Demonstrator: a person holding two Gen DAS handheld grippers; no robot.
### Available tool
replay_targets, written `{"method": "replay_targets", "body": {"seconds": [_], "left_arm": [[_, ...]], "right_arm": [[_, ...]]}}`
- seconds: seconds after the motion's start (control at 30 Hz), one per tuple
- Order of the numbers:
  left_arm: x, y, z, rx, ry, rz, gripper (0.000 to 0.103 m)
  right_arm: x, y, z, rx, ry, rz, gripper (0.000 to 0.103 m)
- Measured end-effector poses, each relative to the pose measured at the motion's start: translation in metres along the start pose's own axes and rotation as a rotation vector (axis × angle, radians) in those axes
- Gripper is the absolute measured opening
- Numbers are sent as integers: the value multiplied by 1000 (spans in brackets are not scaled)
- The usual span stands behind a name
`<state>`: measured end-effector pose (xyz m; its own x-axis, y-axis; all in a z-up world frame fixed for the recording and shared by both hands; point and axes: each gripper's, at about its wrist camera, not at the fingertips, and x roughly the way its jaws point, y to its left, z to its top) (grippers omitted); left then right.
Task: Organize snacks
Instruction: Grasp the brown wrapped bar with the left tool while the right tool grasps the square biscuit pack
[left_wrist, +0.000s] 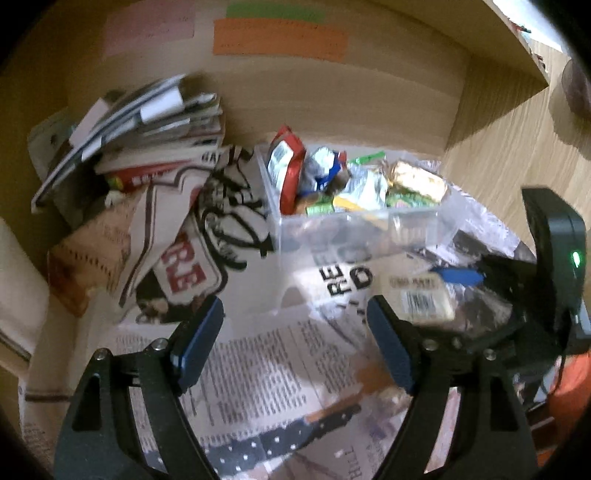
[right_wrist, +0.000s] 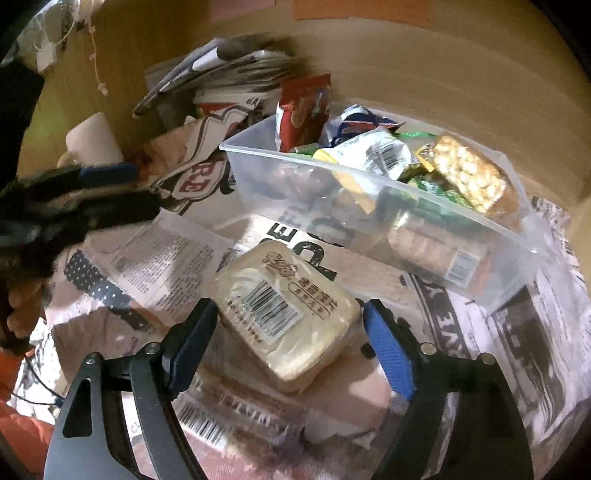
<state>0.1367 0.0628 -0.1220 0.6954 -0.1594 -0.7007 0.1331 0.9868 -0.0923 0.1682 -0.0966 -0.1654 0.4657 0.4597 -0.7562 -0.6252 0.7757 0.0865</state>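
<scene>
Jaws: right gripper (right_wrist: 290, 343) apart, astride biscuit pack (right_wrist: 284, 317) (untouched) | left gripper (left_wrist: 295, 343) apart, angled down

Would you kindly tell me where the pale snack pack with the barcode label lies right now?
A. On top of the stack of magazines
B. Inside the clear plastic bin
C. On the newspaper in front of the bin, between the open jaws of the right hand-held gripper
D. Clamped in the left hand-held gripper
C: the pale snack pack lies on the newspaper in front of the clear plastic bin, with the right hand-held gripper open around it.

Left tongs (left_wrist: 295, 343) gaping, angled downward; right tongs (right_wrist: 290, 345) gaping, angled downward, nothing clamped.
</scene>
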Motion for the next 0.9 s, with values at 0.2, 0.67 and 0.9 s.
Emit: {"method": "replay_targets", "body": {"seconds": [0.2,0.67,0.9], "left_arm": [[-2,-6,-15,-8,28,-41,80],[-17,-41,-59,78,93,-125,85],[-12,-47,-80,101,138,-90,85]], "right_arm": [[12,1,7,-10,21,-13,69],[-31,-14,-30,100,-28,-62,52],[-44,-8,-47,129,-58,-64,52]]}}
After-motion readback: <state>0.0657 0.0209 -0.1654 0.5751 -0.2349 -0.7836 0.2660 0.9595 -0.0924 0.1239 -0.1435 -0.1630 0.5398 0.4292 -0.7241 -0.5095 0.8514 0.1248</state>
